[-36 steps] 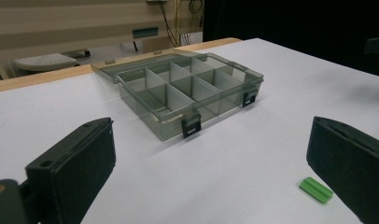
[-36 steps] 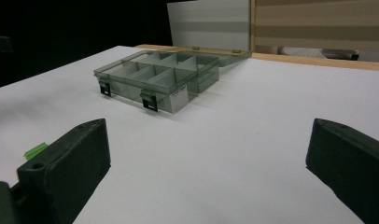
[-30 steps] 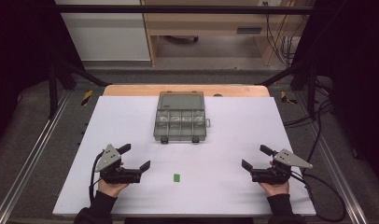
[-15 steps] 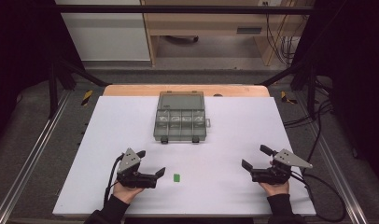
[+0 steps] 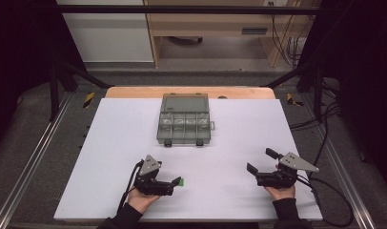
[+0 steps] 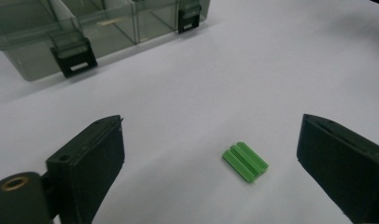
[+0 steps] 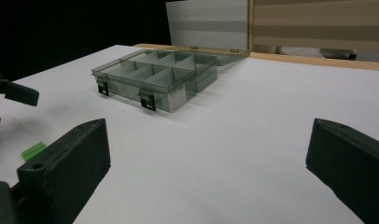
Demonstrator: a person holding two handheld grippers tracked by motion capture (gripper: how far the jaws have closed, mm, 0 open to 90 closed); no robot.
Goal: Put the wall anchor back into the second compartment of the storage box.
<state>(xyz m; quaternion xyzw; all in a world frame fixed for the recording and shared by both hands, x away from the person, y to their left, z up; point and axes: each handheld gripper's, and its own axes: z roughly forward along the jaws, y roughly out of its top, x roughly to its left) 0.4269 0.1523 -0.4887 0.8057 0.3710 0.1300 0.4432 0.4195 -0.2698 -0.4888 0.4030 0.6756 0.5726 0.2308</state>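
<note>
Near the table's front edge, my left gripper [image 6: 204, 154] has slid right and now brackets the green block [image 6: 245, 161], jaws apart, nothing held. Right gripper [image 5: 263, 167] rests open, unmoved. Next I'd close, probably for the compartment box [image 5: 184, 119].

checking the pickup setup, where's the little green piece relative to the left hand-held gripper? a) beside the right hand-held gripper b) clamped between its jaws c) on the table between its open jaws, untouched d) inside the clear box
c: the green piece lies flat on the white table in the gap of the left hand-held gripper, whose jaws stand wide apart and clear of it.
</note>
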